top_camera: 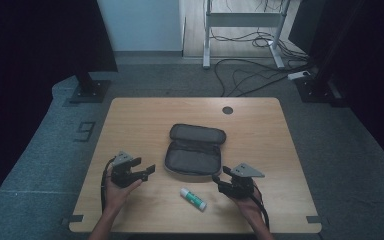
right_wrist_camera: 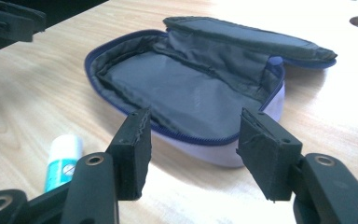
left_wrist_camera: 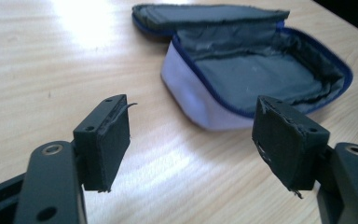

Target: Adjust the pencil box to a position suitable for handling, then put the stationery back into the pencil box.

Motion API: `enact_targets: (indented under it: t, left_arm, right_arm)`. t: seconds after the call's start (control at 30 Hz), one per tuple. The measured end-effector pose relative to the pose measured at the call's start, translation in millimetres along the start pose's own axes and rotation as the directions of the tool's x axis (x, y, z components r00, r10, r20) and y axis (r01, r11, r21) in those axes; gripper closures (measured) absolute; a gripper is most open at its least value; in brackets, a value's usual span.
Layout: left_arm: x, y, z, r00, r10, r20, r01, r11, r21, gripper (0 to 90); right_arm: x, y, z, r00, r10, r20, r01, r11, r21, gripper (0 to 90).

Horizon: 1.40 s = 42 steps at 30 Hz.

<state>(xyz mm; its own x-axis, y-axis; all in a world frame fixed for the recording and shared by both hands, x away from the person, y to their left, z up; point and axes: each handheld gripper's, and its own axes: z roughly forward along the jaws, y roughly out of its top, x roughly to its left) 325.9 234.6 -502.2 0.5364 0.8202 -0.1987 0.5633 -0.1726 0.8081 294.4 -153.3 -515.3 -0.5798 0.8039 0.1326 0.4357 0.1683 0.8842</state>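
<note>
- High view: the case (top_camera: pixel 194 150) is lying open at the middle of the bench (top_camera: pixel 130 115), its lid flopping back toward the far edge. The glue stick (top_camera: pixel 193 198) is lying on its side between the case and the near edge. The left tongs (top_camera: pixel 147 172) are hovering just left of the case, the right tongs (top_camera: pixel 220 180) just beside its near right corner; both are standing apart and holding nothing.
- Left gripper view: the left tongs (left_wrist_camera: pixel 191 140) are gaping wide over bare wood, pointing at the case (left_wrist_camera: pixel 261 74). Its fabric walls are sagging and creasing, so it is looking soft and light; a pinch on the zipped rim would likely hold better than a squeeze on the floppy lid.
- Right gripper view: the right tongs (right_wrist_camera: pixel 193 151) are standing apart, facing the case (right_wrist_camera: pixel 186 88) at its near rim. The glue stick (right_wrist_camera: pixel 63 158) is lying at the left, near the left jaw. It is looking stiff, light, smooth and prone to rolling; taking it across its middle seems safest.
</note>
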Motion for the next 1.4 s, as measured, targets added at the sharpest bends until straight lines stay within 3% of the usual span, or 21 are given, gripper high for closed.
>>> enact_targets:
  t: [0.13,0.4,0.43,0.57,1.0,1.4]
  left_arm:
    - [-3.6,-11.2,-2.1,1.0,0.005,0.007,-0.005,0.9998,0.017,28.4]
    - [-4.8,-30.4,0.0,0.9993,-0.024,0.028,0.023,0.999,0.038,28.9]
    - [-4.5,-33.9,1.3,0.999,-0.037,0.027,0.036,0.9987,0.037,28.9]
    - [-4.6,-39.5,2.7,0.9997,-0.021,0.008,0.021,0.9979,0.062,28.5]
    - [-1.8,-48.6,8.6,0.9999,-0.012,-0.01,0.013,0.9947,0.102,28.6]
    - [-1.1,-50.0,7.6,0.9994,-0.018,-0.029,0.022,0.9916,0.128,28.9]
  right_arm:
    - [3.4,-3.2,-8.6,0.9997,0.007,-0.022,-0.007,1.0,-0.003,43.0]
    - [11.0,-11.0,-23.2,0.9979,-0.006,-0.065,0.006,1.0,-0.002,43.1]
    - [11.3,-11.3,-23.9,0.9977,-0.006,-0.068,0.005,1.0,-0.005,43.1]
    - [14.6,-12.7,-26.4,0.9966,-0.011,-0.082,0.01,1.0,-0.005,43.1]
    - [40.5,-19.8,-14.5,0.9869,-0.063,-0.149,0.071,0.996,0.049,43.5]
    - [57.6,-25.5,1.6,0.9788,-0.074,-0.191,0.093,0.991,0.094,45.7]
